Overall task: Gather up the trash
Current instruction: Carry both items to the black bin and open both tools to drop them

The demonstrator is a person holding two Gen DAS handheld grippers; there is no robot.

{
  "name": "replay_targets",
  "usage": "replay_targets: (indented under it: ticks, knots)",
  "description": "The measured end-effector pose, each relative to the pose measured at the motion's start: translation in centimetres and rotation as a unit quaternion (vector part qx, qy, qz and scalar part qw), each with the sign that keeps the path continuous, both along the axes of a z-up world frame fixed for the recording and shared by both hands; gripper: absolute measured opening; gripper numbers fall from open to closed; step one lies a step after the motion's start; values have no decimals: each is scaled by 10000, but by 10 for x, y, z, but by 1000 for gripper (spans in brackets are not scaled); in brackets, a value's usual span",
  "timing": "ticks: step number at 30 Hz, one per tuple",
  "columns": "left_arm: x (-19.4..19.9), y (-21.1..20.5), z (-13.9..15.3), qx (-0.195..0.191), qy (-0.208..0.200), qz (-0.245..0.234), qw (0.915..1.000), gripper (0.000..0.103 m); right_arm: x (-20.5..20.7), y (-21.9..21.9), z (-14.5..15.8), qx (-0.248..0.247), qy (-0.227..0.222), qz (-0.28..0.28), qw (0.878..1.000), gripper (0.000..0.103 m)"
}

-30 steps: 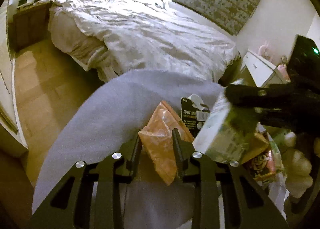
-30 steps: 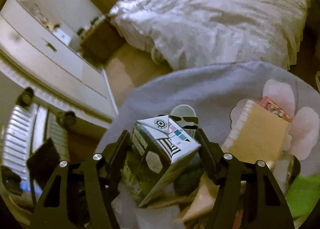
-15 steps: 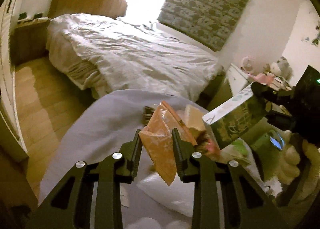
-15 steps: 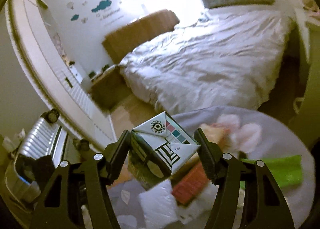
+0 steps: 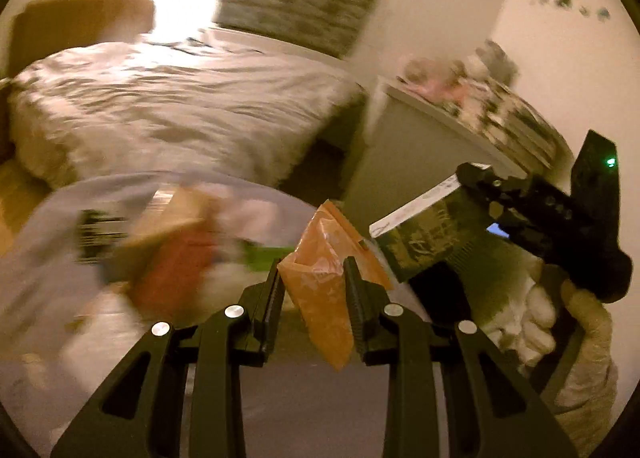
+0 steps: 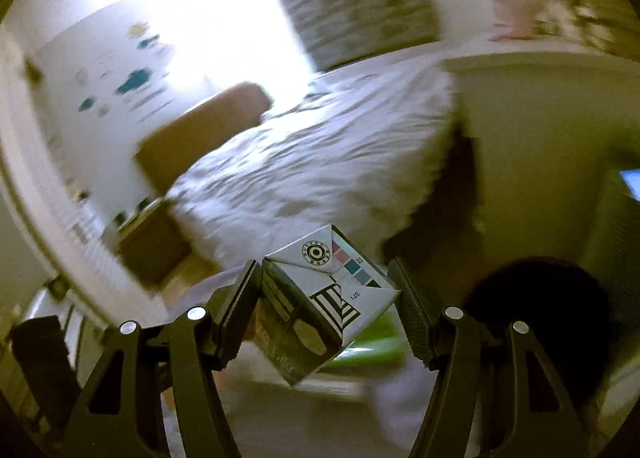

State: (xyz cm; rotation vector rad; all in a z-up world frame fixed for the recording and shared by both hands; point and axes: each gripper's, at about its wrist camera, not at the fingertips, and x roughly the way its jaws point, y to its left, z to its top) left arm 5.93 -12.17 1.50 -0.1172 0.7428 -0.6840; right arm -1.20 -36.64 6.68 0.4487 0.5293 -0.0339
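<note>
Left gripper [image 5: 313,282]: both fingers pressed onto an orange wrapper [image 5: 326,290], which stands up between them and hangs down past their inner faces; the tool points forward and slightly downward over a grey cloth-covered surface [image 5: 280,398].

Orange wrapper: crumpled plastic, its top edge rising above the fingertips, its lower corner dangling below them.

Right gripper [image 6: 323,290]: clamped on a small carton [image 6: 320,298], one finger on each side face; seen from the left wrist camera [image 5: 496,202] it is ahead and to the right of the left tool, angled in from the right with its tips toward the left.

Carton: tilted, its folded white end with a round printed mark and colour squares facing forward away from the tool, dark printed sides below; in the left wrist view [image 5: 424,234] it sits just beside the wrapper's upper right edge, whether touching cannot be told.

Right hand [image 5: 536,322]: in a pale glove, wrapped around the handle beneath the right tool, low and to the right of the left tool.

Other trash [image 5: 172,246]: a blurred heap of packets, tan, red and green, ahead and to the left of the left tool on the grey surface.

Bed [image 5: 168,110]: rumpled white cover, beyond both tools.

White cabinet [image 5: 420,146]: ahead and right of the left tool, cluttered on top.
</note>
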Motion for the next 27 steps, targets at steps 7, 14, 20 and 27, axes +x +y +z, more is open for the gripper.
replay_targets:
  ticks: [7,14,20,27]
  knots:
    - [-5,-125,-22,130,312,-977,9946,29,-46,-113,-56,0,439,-1261,9910,65]
    - [-7,-200,-53,574,502,-1430,9868,29,-65,-162,-119,209,1030,-1708,9797,65]
    - [-6,-228,-75,935,610,-1580,9811,30,-67,-175,-154,341,1286,-1716,9761,65]
    - [-5,-234,-86,1147,659,-1611,9780,30,-58,-171,-167,365,1466,-1606,9754,65]
